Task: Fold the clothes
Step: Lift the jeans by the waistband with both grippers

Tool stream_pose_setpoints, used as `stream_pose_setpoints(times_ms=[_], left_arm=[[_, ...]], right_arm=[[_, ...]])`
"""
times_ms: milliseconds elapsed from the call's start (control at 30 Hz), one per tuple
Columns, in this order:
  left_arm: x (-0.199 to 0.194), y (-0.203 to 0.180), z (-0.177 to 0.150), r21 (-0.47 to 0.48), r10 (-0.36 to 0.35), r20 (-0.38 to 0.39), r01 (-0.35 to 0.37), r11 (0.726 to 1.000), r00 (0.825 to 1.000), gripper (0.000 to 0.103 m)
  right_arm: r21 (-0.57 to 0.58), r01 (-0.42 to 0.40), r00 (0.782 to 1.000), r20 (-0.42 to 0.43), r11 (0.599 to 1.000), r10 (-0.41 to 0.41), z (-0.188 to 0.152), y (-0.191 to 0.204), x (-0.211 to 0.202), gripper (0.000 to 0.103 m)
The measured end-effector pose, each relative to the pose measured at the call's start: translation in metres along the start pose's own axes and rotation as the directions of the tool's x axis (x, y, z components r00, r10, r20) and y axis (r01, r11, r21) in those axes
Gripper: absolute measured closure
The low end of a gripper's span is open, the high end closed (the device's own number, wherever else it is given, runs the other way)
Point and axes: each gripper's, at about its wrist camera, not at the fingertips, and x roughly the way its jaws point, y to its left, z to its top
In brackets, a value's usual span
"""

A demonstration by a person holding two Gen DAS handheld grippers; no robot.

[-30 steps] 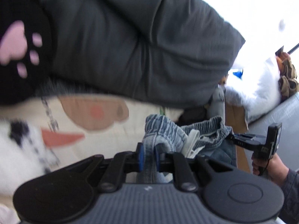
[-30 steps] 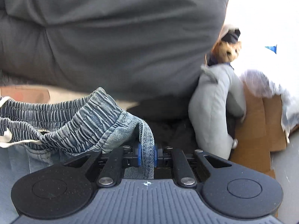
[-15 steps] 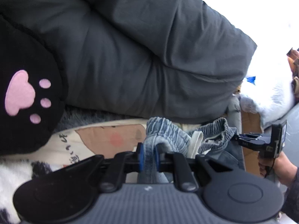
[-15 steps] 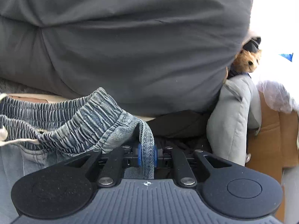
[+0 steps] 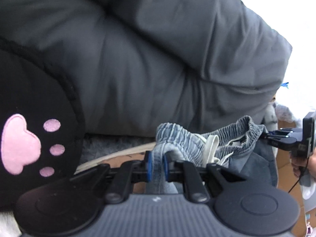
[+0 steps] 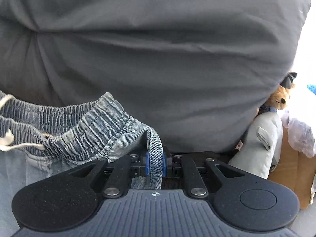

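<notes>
1. Now both claws have carried the denim shorts (image 6: 83,122) across the bed, toward the big grey duvet (image 5: 158,63). Compared with a second ago, the duvet fills far more of both wrist views, and the patterned sheet (image 5: 118,156) I could see below it on the left has shrunk to a thin strip.

2. My left gripper (image 5: 157,166) is nearly shut, its blue pads (image 5: 148,165) clamped on one end of the elastic waistband. That grip looks the same as before; the fabric has not slipped between the pads.

3. My right gripper (image 6: 155,166) is likewise almost closed, pinching the other end of the waistband where the denim edge folds over. Its hold is unchanged too.

4. From the left view I can see the right gripper (image 5: 284,140) out at the far side with the person's hand (image 5: 302,164) behind it, and the waistband hangs slack between the two claws with the white drawstring (image 5: 210,148) dangling from it.

5. The black cushion with the pink paw print (image 5: 21,144) has slid into the left edge of the view, so I have shifted sideways as well as forward.

6. I judge this as a carrying or laying-out step: the shorts are held by the waist, ready to be spread flat before folding. The legs hang below the cameras, so I cannot tell whether they already touch the bed.

7. Next I would pull the waistband taut and lower it, watching that the drawstring does not get trapped.
</notes>
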Motion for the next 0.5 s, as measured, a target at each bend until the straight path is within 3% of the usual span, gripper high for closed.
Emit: stream_pose_setpoints(times_ms=[133,233,300,400,500], left_arm=[[0.025,0.010,-0.002,0.013,0.034,-0.040,-0.034,0.999,0.999,0.090],[0.052,0.012,-0.008,0.045,0.093,-0.111,-0.089,0.995,0.989,0.089],[0.055,0.012,-0.010,0.043,0.116,-0.132,-0.111,0.993,0.984,0.088],[0.042,0.004,-0.010,0.073,0.120,-0.104,-0.113,0.991,0.987,0.088],[0.029,-0.011,-0.001,0.121,0.125,-0.060,-0.117,0.986,0.990,0.090]], right_arm=[[-0.017,0.014,0.999,-0.051,1.000,-0.015,0.002,0.006,0.022,0.090],[0.014,0.006,0.996,-0.089,1.000,-0.004,0.000,0.015,0.036,0.070],[0.037,-0.002,0.997,-0.077,0.999,0.005,-0.004,0.018,0.032,0.066],[0.019,-0.004,0.998,-0.070,1.000,0.006,-0.010,0.025,0.023,0.066],[0.080,-0.007,0.999,-0.046,0.997,0.011,-0.019,0.022,0.006,0.063]])
